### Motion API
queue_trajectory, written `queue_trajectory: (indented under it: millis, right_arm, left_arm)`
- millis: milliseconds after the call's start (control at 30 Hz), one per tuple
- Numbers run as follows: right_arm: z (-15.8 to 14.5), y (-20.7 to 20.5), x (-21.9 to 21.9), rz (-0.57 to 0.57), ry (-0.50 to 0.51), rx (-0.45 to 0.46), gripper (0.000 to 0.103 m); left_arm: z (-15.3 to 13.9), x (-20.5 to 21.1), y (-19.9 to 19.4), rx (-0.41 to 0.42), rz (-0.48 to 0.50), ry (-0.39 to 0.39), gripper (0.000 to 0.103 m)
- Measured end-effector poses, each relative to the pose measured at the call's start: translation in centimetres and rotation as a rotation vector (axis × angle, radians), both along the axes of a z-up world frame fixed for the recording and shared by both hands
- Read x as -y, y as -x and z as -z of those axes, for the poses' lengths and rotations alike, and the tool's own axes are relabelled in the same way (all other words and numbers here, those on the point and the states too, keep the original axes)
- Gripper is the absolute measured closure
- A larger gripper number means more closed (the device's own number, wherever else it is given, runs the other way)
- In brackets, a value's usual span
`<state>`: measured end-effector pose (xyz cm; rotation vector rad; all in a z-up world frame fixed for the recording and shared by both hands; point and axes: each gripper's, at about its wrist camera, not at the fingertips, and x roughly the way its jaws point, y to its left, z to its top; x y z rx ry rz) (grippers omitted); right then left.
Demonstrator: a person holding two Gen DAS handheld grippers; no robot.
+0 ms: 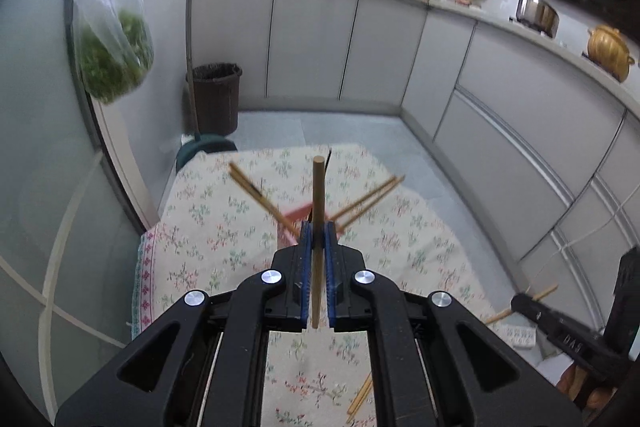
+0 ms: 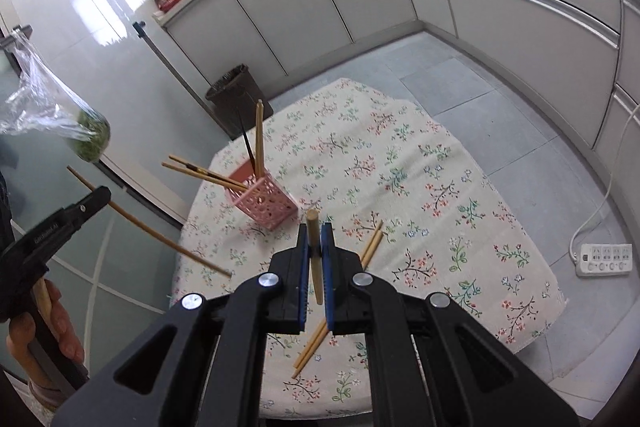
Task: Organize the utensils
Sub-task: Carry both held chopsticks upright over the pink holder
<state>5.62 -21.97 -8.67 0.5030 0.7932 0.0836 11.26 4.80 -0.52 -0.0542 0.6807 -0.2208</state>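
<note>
a: what's in your claws?

b: my left claw (image 1: 319, 231) is clamped on one chopstick (image 1: 318, 211), running straight up between the blue pads, its blunt end past the tips. my right claw (image 2: 315, 233) is pinched on another chopstick (image 2: 314, 247) the same way, round end just above the pads.

a: and past the claws?

b: from the right view, a pink holder (image 2: 266, 201) with a lattice wall sits on the flowered cloth (image 2: 440, 187), up and left of my right claw. it has sticks in it: a pale one and a thin dark one nearly upright, and a pair leaning out to the left. from the left view the holder is mostly hidden behind my left claw, with sticks fanning out to both sides.

a: anything loose on the table?

b: a pair of chopsticks (image 2: 372, 243) lies flat on the cloth, passing under my right claw from upper right to lower left.

a: can you see one claw from the other?

b: yes. my left claw shows at the left edge of the right view, its stick slanting over the table's near edge.

a: around the table?

b: a dark bin (image 2: 236, 99) by the cabinets, and a power strip (image 2: 604, 259) on the floor.
</note>
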Motion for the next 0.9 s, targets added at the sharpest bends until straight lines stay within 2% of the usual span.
queue_trajectory:
  millis: [133,333,733,900]
  right_arm:
    - [-0.6,0.0,0.9,0.007,-0.025,0.018,0.097]
    - [-0.8,0.1,2.2,0.017,-0.054,0.024,0.097]
    - [-0.5,0.0,4.0,0.030,-0.067,0.005,0.097]
    - [-0.3,0.0,4.2,0.033,-0.064,-0.004,0.097]
  left_arm:
    - [-1.8,0.7,-1.7,0.039,-0.026,-0.037,0.097]
    - [-3.1,1.0,-4.4,0.057,-0.066,-0.026,0.097]
    - [-0.7,1.8,-8.5,0.030,-0.135,-0.016,0.097]
    - [1.5,1.8,-10.4,-0.011,-0.153,-0.008,0.097]
